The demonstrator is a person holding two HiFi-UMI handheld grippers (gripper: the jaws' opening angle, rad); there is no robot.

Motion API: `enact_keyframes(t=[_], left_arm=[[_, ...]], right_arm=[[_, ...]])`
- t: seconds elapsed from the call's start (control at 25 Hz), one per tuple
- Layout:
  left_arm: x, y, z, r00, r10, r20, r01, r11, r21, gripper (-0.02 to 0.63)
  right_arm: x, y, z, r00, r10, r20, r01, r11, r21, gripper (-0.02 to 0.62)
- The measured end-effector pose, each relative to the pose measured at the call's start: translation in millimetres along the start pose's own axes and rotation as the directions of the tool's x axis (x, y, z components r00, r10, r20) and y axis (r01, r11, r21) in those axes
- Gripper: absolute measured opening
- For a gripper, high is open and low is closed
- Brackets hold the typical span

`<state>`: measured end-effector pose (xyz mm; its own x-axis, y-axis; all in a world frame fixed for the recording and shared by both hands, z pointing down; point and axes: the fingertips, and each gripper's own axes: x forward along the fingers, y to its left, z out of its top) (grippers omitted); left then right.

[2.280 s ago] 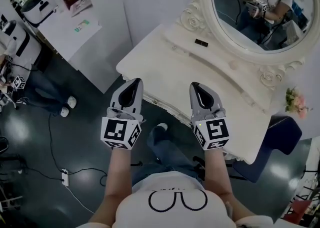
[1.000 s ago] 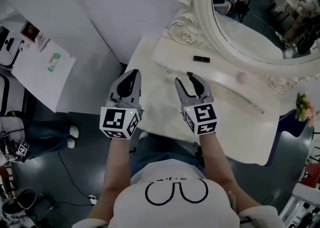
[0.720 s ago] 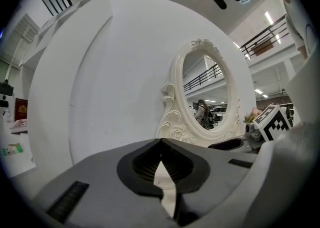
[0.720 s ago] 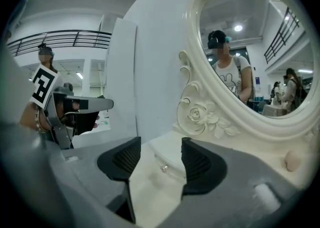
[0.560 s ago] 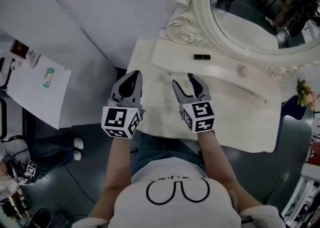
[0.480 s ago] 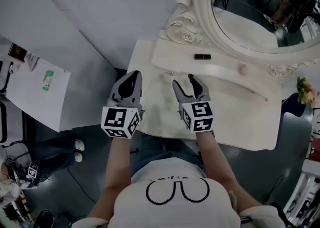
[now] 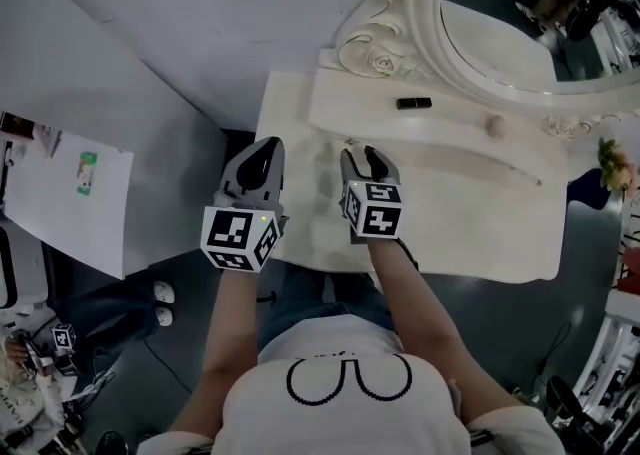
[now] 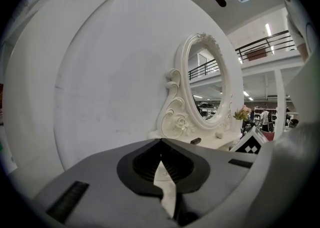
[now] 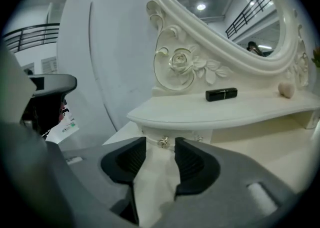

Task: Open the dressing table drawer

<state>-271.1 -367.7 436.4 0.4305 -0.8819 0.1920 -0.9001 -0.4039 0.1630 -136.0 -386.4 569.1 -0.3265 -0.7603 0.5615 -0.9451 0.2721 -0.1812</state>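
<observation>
My right gripper (image 7: 360, 155) hovers over the table's (image 7: 470, 223) left end, fingers apart and closing on nothing. The drawer knob (image 9: 163, 143) sits just beyond them. The fingers of my left gripper (image 7: 266, 143) are together.

Head view dim, gripper views fisheye, edges perhaps vignetted.

Seemingly a large indoor hall staged as a bedroom corner: white partition panels (image 8: 100, 81) behind an ornate mirrored desk (image 7: 450, 233), balcony railing (image 8: 272, 41) and strip ceiling lights (image 8: 268, 29) upper right.
</observation>
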Motion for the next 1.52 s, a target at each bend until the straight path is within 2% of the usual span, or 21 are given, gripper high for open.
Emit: enact_keyframes(t=[0.32,0.44,1.08,1.52], left_arm=[[-1.1,15.4,-10.1,1.0,-0.005,-0.026,0.005,1.0,-0.007,-0.002],[-4.0,19.6,-12.3,1.0,0.0,-0.03,0.0,1.0,-0.012,-0.002],[-9.9,38.3,-15.5,0.999,0.046,-0.008,-0.046,0.997,-0.058,-0.002],[-8.5,28.2,-14.6,1.0,0.011,0.017,-0.01,0.997,-0.081,-0.002]], right_arm=[[41.7,-6.8,-14.0,0.996,-0.042,-0.073,0.046,0.997,0.064,0.149],[46.5,-5.1,-14.4,0.995,-0.038,-0.087,0.045,0.996,0.083,0.092],[26.6,3.5,-32.9,0.989,-0.015,-0.148,0.028,0.996,0.088,0.091],[6.6,13.2,-49.2,0.979,-0.007,-0.203,0.031,0.993,0.114,0.092]])
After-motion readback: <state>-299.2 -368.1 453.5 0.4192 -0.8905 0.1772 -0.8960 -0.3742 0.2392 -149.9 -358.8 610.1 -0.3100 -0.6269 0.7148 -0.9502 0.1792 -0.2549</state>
